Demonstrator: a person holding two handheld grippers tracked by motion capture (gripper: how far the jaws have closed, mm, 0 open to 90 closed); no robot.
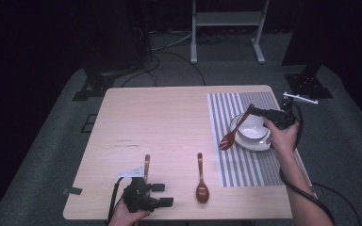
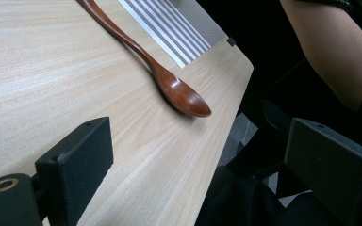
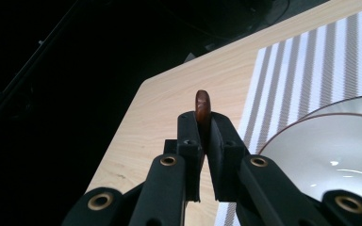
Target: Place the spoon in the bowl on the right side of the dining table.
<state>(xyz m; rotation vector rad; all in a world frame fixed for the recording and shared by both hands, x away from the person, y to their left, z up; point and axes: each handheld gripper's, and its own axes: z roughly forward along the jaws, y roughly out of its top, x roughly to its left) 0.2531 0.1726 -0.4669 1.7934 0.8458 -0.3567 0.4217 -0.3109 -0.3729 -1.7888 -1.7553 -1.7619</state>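
Observation:
My right gripper [image 1: 253, 110] is shut on the handle tip of a brown wooden spoon [image 1: 233, 132]. The spoon slants down to the left, its bowl end over the striped placemat [image 1: 226, 106], beside the white bowl [image 1: 250, 126] and its plate [image 1: 259, 145]. In the right gripper view the jaws [image 3: 206, 127] pinch the handle end [image 3: 202, 106], with the bowl [image 3: 330, 146] to the right. My left gripper [image 1: 162, 195] rests open near the table's front edge. A second spoon [image 1: 201, 181] lies on the wood; in the left gripper view this spoon [image 2: 179, 89] lies beyond the wide-open jaws [image 2: 202, 160].
A third spoon's handle [image 1: 146, 165] sticks out behind the left gripper. The wooden table [image 1: 160, 122] has its front right corner near the person's arm [image 2: 339, 52]. A metal stand [image 1: 226, 28] and cables are on the floor behind.

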